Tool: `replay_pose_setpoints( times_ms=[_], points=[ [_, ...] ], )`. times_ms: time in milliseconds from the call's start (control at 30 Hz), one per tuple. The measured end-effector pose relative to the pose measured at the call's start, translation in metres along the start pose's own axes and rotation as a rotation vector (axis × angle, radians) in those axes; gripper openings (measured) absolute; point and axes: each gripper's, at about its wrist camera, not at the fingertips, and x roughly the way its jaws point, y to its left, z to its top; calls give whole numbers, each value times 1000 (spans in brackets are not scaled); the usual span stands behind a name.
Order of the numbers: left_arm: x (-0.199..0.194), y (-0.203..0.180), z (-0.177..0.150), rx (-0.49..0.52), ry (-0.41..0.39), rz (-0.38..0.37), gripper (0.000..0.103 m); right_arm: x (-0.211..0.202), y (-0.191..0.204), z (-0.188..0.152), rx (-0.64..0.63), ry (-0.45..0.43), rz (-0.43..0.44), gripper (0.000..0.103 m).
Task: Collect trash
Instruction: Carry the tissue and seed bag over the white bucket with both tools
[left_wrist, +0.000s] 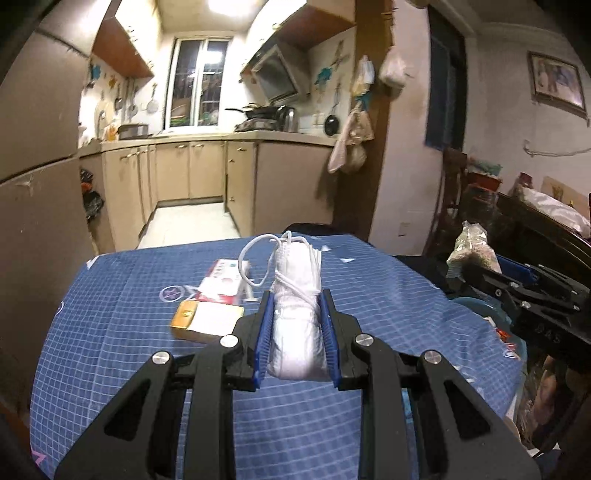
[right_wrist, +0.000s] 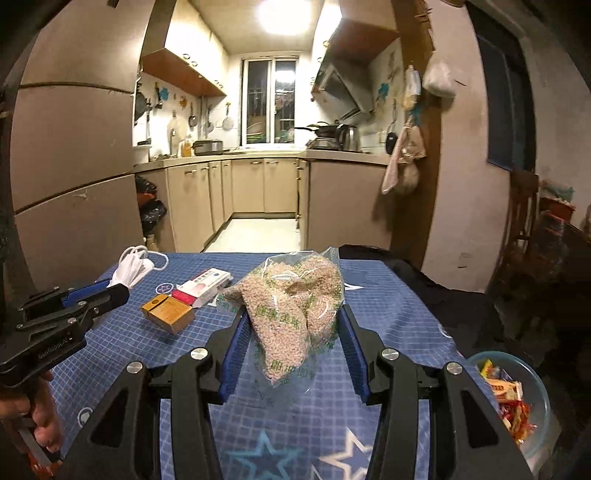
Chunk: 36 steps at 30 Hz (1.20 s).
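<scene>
Both bits of trash are lifted above the blue checked tablecloth (left_wrist: 147, 302) for carrying off: rolled face masks (left_wrist: 297, 325) pinched in the left gripper (left_wrist: 295, 317), grain bag (right_wrist: 295, 317) clamped by the right gripper (right_wrist: 293, 332).

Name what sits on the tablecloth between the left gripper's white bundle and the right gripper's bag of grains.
In the right wrist view, two boxes lie between the white bundle and the bag of grains: a white-and-red box and a gold box.

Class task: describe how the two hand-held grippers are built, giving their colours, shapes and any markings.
Both the left gripper and right gripper have angular black link arms joined by round silver pivots, ending in blue ribbed pads. Pale lettering runs along the left gripper's black body.
</scene>
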Motion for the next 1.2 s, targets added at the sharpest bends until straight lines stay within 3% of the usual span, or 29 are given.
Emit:
replay_pose_setpoints(
  times_ms=[700, 1200],
  points=[
    [-26, -116, 0, 121, -26, -131, 24, -139, -98, -42, 104, -42, -154, 49],
    [-33, -225, -27, 222, 11, -244, 24, -229, -190, -110, 191, -21, -265, 49]
  ],
)
